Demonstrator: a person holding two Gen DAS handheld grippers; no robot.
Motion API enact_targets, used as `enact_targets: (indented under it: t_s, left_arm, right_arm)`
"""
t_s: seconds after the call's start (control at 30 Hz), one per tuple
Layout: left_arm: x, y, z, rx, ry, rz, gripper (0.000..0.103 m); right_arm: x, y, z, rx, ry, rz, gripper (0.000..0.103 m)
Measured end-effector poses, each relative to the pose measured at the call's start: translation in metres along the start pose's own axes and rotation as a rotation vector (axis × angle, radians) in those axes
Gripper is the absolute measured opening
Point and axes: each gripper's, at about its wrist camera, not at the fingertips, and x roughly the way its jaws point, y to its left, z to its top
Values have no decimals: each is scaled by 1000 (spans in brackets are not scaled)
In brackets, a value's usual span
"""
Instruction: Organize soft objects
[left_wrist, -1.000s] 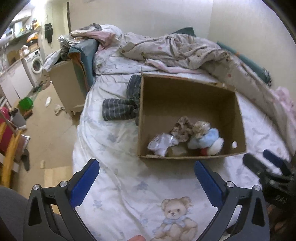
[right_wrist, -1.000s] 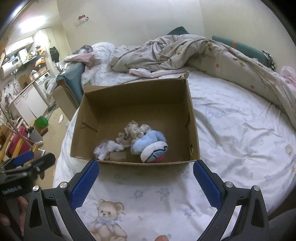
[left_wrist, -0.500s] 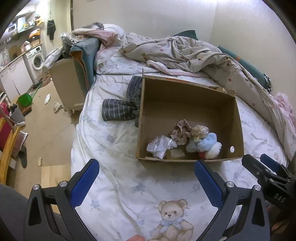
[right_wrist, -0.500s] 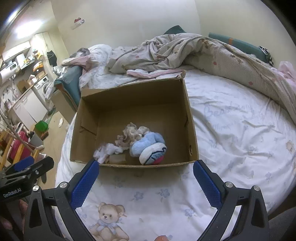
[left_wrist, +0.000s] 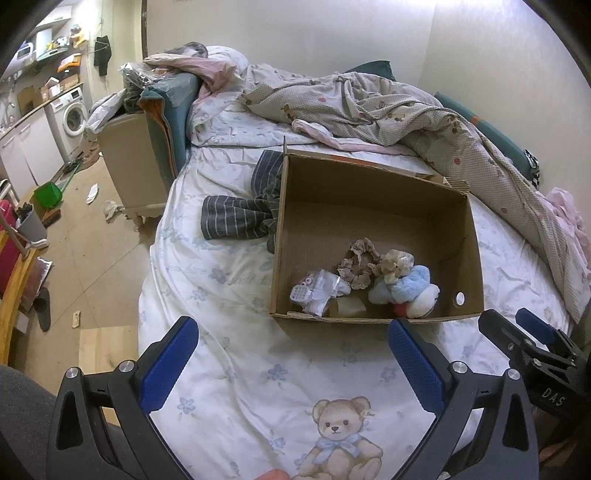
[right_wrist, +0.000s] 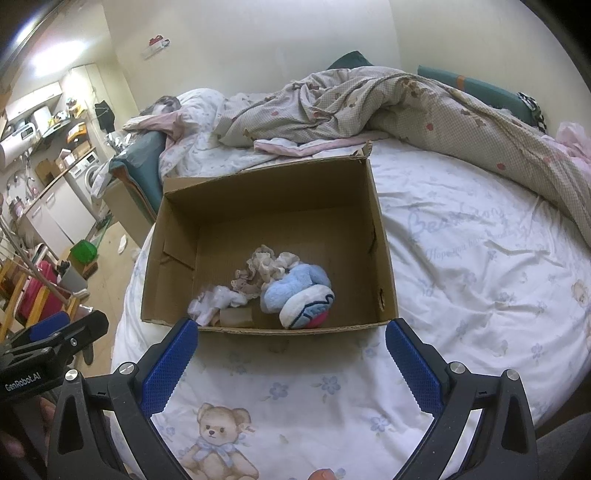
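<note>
Both my jaws are wide open, holding nothing. Striped cloth (left_wrist: 236, 219) left of the cardboard box (left_wrist: 373, 206) probably goes next; I'd pinch a thick fold.

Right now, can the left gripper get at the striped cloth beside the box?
Probably yes: the left gripper is open and empty, and the grey striped cloth lies uncovered on the bed, left of the cardboard box.

We look from both wrists forward and down across the bed (left_wrist: 229, 280), standing near its foot. The left view sits left of the box (left_wrist: 373, 206), the right view squarely before it (right_wrist: 269, 206). Both share the box and each other's tongs.
</note>
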Motion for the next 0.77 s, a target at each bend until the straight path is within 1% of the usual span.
enact_targets:
  t_s: [0.6,0.77]
  left_arm:
    - [1,-1,0,-3,6,1,102]
    - [2,-1,-3,-12,5,0,102]
  right_arm:
    - [-1,0,-1,-5,-1,-4,103]
    - [-3,4,0,-25,-7,-5,103]
